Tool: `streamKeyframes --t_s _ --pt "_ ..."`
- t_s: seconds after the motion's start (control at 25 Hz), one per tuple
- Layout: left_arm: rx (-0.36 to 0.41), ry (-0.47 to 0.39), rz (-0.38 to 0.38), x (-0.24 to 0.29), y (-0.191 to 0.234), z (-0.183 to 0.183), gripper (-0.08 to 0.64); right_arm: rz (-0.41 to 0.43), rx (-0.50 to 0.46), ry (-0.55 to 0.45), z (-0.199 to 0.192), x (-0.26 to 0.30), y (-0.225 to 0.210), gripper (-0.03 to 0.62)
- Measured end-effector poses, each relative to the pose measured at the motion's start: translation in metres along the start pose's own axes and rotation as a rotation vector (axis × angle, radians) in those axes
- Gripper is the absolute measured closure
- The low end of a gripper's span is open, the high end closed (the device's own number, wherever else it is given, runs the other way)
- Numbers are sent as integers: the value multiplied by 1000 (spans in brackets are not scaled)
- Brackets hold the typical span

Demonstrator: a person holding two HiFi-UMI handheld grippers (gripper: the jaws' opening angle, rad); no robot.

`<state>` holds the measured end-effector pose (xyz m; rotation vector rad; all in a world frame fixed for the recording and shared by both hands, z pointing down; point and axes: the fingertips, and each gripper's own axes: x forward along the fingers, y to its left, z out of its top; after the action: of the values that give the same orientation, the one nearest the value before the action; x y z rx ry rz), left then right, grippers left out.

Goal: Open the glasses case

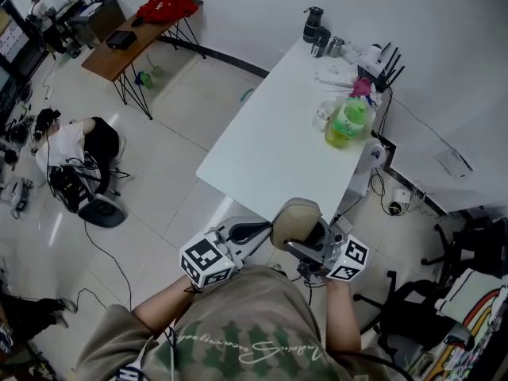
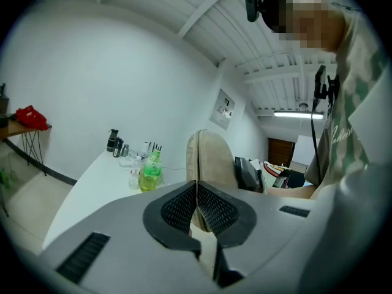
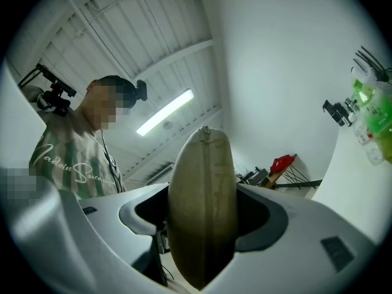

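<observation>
We are in a white-walled room with a pale tiled floor. A long white table (image 1: 262,133) runs away from us, and a green bottle (image 1: 347,123) stands among the clutter at its far end.

The glasses case (image 1: 295,221), beige and fabric-covered with a zip seam running round its edge, is not on the table. It is held up in the air in front of the person's chest, just off the table's near end. The right gripper (image 1: 308,240) has it, with its jaws spread wide and pressing on the two rounded sides of the case. The left gripper (image 2: 197,195) has its jaws brought right together at the case's edge, in line with the seam. We cannot see whether a zip tab is pinched between them.

The main risk, as we judge it, is the hold on those curved, soft sides. A pull along the zip could twist the case or squeeze it out of the right jaws, and with no table under it, it would drop to the floor. If the left jaws have caught only fabric or nothing at all, they will slide off and the zip will stay put.

As for writing, there is cursive lettering across the person's shirt that we cannot read with confidence. The bottle's label is too small to read. The gripper cubes carry only black-and-white square patterns.
</observation>
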<state>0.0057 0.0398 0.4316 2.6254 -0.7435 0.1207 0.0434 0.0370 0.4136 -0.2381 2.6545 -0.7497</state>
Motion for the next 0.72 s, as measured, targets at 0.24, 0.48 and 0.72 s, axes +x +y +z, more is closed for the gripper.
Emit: streamKeyframes --t_s 0.24,0.48,0.72 --pt "56 19 4 -1 -2 4 546 27 23 -27 7 1 3 290" --pt "95 29 16 -1 -6 2 543 44 -16 29 2 1 7 291" --pt "122 -8 -62 2 -6 15 497 87 -19 37 0 -1 18 292"
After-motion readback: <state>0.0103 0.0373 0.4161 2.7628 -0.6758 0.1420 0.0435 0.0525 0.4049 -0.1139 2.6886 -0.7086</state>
